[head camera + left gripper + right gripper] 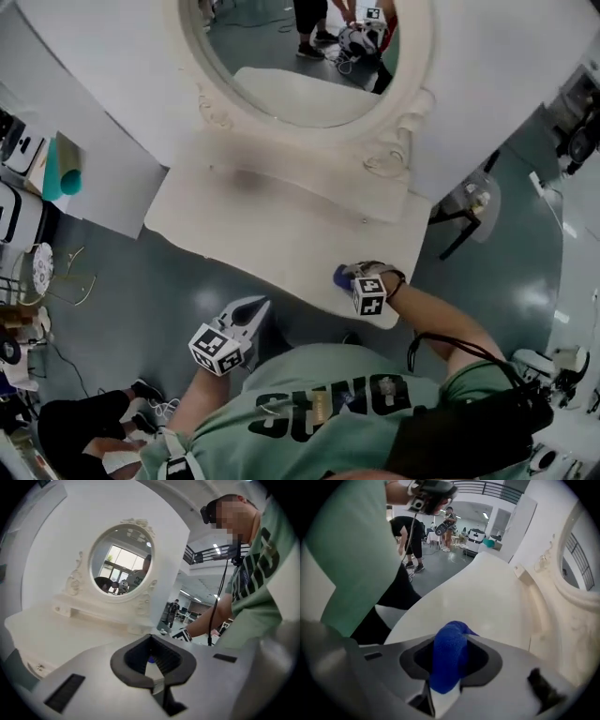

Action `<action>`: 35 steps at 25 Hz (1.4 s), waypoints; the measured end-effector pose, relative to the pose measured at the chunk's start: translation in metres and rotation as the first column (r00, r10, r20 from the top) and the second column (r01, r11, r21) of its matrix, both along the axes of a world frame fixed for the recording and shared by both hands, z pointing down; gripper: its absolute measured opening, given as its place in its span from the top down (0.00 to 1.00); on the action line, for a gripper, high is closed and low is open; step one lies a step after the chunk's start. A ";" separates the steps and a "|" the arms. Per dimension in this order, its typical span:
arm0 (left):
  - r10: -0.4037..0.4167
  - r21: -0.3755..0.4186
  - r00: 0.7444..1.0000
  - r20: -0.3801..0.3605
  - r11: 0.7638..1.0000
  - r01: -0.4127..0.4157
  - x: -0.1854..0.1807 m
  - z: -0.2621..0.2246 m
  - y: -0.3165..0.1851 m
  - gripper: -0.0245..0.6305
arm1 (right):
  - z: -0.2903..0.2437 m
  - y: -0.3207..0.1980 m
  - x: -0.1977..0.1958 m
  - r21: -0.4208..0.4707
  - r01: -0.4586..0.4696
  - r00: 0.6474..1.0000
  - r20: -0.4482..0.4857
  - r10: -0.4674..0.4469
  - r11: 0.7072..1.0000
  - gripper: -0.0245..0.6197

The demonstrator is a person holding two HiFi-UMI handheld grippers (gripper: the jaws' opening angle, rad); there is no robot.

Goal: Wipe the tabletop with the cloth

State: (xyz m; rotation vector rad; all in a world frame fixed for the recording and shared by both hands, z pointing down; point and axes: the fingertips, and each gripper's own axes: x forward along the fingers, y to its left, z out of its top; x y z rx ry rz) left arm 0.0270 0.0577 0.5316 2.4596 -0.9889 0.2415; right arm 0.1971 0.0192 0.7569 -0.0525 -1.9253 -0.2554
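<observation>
Cloth (449, 654), a deep blue and nubbly one, is pinched in my right gripper (351, 277). In the right gripper view a thick fold of it bulges up out of the closed jaws and fills the gap between them. From the head view that gripper sits at the near edge of the cream tabletop (281, 230), close to its front right corner, with the blue tip poking out toward the middle of the surface. I cannot tell whether the cloth is actually pressed to the top or held just above it. The marker cube (368, 295) on that gripper lies right at the table's rim.

My left gripper (259, 307) is off the table, just beside its front edge and over the grey floor (178, 281), close to my green shirt (328, 403). Its jaws are pressed together with nothing held between them; the left gripper view shows only a thin sliver of tabletop past them. Its own marker cube (216, 349) faces up.

At the back of the tabletop stands an oval mirror (309, 56) in an ornate cream frame. A darker patch (246, 178) shows on the surface below the frame. A teal roll (67, 176) sits well off to the left.
</observation>
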 end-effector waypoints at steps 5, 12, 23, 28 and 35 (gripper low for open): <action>0.164 0.054 0.986 0.033 0.985 -0.166 0.122 -0.034 0.016 0.95 | 0.003 0.081 0.160 -0.021 -0.076 0.995 -0.064 0.074 0.997 0.76; 0.224 0.063 0.974 0.030 0.972 -0.225 0.159 -0.043 0.021 0.95 | -0.008 0.089 0.195 -0.041 -0.142 0.987 -0.075 0.139 0.989 0.76; -0.074 -0.033 0.997 -0.038 0.997 0.073 -0.129 0.032 -0.008 0.95 | -0.069 -0.078 -0.245 0.026 0.100 0.958 0.266 -0.104 0.995 0.76; -0.329 -0.111 0.944 -0.002 0.939 0.326 -0.326 0.058 0.014 0.95 | -0.061 -0.155 -0.514 0.075 0.206 0.924 0.314 -0.219 0.976 0.76; -0.560 -0.185 0.828 0.005 0.813 0.551 -0.467 0.088 0.064 0.95 | -0.013 -0.199 -0.718 0.163 0.318 0.922 0.177 -0.345 0.934 0.76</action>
